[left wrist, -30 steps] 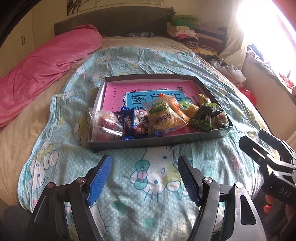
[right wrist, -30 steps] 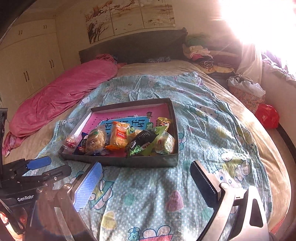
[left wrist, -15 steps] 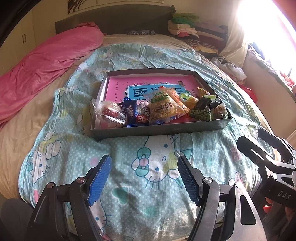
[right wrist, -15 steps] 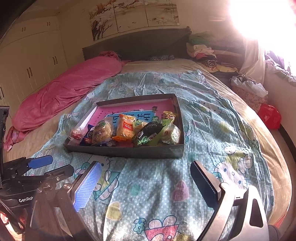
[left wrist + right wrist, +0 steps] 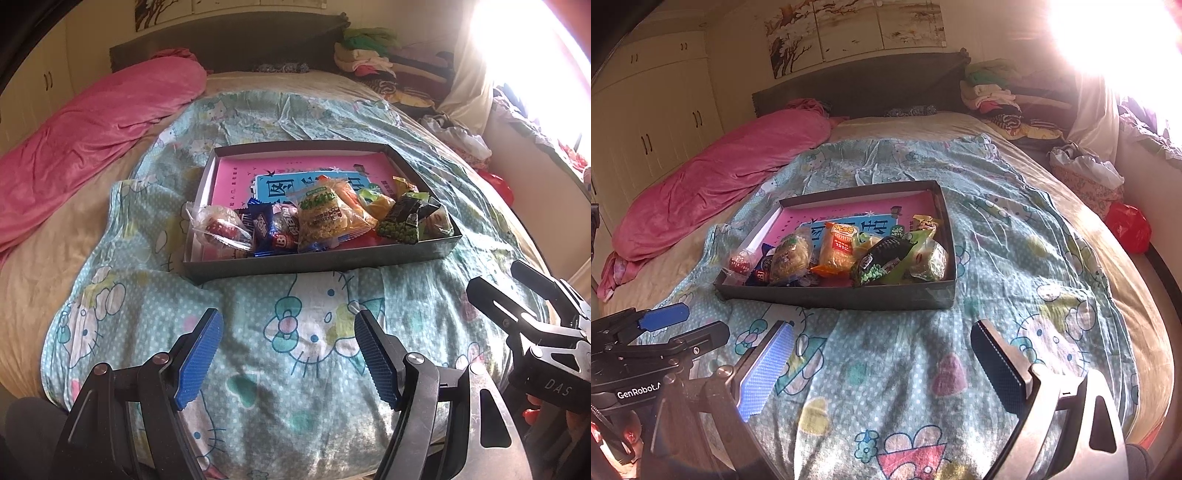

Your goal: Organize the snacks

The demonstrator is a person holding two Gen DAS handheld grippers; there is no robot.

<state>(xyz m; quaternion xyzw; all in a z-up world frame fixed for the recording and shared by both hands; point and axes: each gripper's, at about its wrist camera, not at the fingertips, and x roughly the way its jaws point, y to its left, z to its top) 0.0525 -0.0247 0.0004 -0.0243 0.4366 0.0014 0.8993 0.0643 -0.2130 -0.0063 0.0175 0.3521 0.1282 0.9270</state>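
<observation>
Across the lower part of the left wrist view, the left gripper [image 5: 288, 354] hangs over the cartoon-cat bedspread [image 5: 314, 332] with its two blue-padded fingers [image 5: 197, 354] spread wide, nothing between them and neither pad touching anything. At the right edge of that same frame the right gripper [image 5: 524, 295] shows as dark metal fingers. Seen from its own camera, the right gripper [image 5: 882, 369] fills the bottom of the frame, its fingers [image 5: 764, 369] likewise far apart and empty above the bedspread. Centre frame in both views lies a shallow grey box [image 5: 317, 260] on the bedspread, well apart from both grippers. The snacks [image 5: 321, 221] are heaped along the box's near wall: a clear-wrapped sweet at the left, blue candy wrappers beside it, a yellow noodle-like packet in the middle, and a dark packet of green peas [image 5: 402, 221] toward the right. Under them lies a pink book [image 5: 295, 173]. At upper left a pink blanket [image 5: 96, 122] is bunched along the bed.
</observation>
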